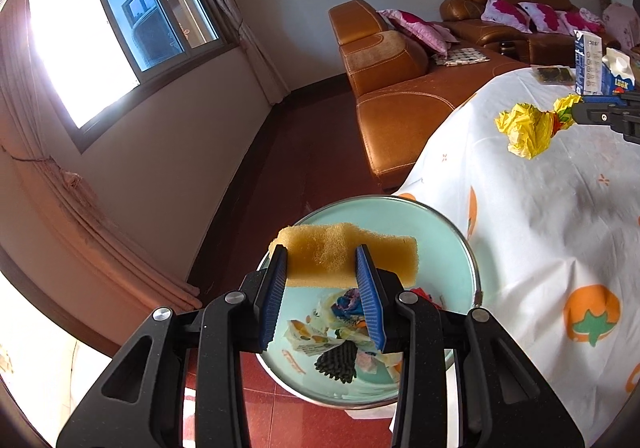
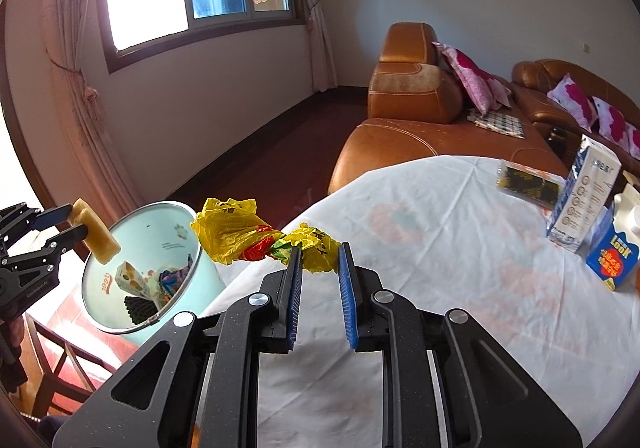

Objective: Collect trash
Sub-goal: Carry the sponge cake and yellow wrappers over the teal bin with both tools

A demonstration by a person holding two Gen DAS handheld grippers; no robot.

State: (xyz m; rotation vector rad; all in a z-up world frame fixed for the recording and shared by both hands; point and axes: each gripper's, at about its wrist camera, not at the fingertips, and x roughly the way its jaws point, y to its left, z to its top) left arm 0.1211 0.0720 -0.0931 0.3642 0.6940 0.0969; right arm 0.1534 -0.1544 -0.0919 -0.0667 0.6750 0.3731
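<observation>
My left gripper is shut on a yellow sponge and holds it over the open mouth of a pale blue trash bin that holds wrappers and a black scrubber. In the right wrist view the sponge hangs above the bin. My right gripper is shut on a crumpled yellow plastic bag and holds it above the table's left edge; the bag also shows in the left wrist view.
The table wears a white cloth with orange fruit prints. Two milk cartons and a dark packet stand at its far right. A brown leather sofa lies beyond. A wooden chair holds the bin.
</observation>
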